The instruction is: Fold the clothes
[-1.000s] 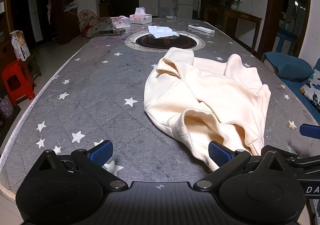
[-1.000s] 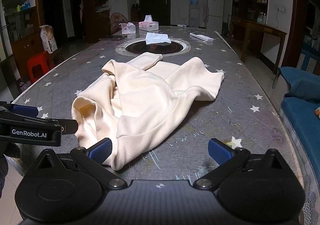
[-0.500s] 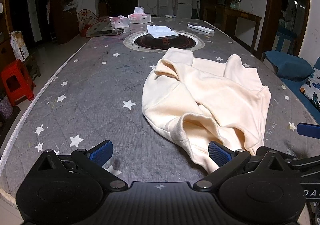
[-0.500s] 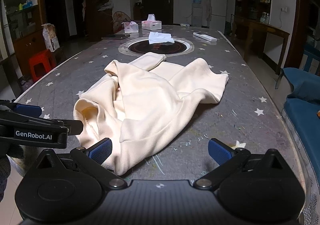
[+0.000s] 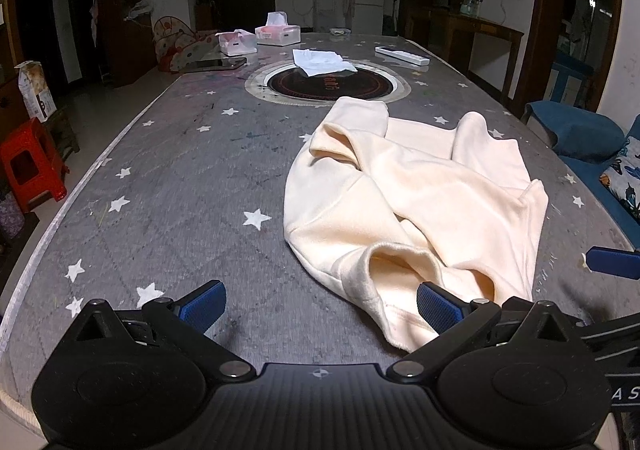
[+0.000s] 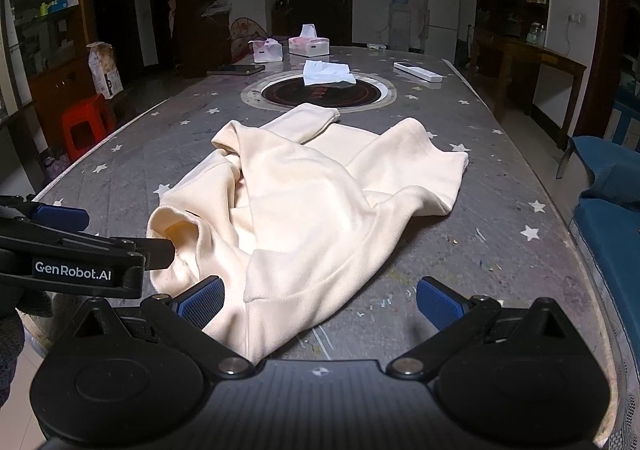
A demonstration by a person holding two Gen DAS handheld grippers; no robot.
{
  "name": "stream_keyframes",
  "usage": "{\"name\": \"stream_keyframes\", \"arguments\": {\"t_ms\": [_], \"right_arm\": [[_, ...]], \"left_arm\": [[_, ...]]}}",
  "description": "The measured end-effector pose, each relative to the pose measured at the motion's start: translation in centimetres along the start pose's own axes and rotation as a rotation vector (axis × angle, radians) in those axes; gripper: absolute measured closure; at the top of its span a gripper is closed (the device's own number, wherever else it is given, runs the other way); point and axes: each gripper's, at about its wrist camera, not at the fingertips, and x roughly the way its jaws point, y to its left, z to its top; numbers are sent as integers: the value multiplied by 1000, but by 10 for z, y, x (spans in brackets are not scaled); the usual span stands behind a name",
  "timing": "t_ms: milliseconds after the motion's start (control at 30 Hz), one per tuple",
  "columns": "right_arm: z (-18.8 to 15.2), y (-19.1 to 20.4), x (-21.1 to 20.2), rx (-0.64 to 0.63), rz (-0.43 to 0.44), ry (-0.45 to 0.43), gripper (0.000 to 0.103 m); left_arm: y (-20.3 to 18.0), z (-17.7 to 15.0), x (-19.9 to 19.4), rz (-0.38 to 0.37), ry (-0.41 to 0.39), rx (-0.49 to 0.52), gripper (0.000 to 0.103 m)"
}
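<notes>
Cream sweatshirt (image 5: 416,201) lies crumpled, unfolded, on the star-print desk (image 5: 168,185), near its front edge & just short of the round inset hotplate (image 5: 328,83). Left gripper (image 5: 320,306) low at the front edge w/ jaws wide, nothing in them, its right finger right by the garment's ribbed opening. Right gripper (image 6: 320,300) likewise jaws wide & empty, left finger next to the near hem; white tissue (image 6: 326,73) on the hotplate, tissue boxes (image 6: 308,43) & remote (image 6: 418,71) at far end.
</notes>
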Motion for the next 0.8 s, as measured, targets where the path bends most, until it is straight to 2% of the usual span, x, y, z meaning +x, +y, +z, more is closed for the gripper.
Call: {"name": "stream_keyframes", "arguments": {"t_ms": [800], "right_arm": [[32, -5, 33, -11, 40, -7, 1]], "left_arm": [[13, 29, 22, -10, 1, -25, 0]]}}
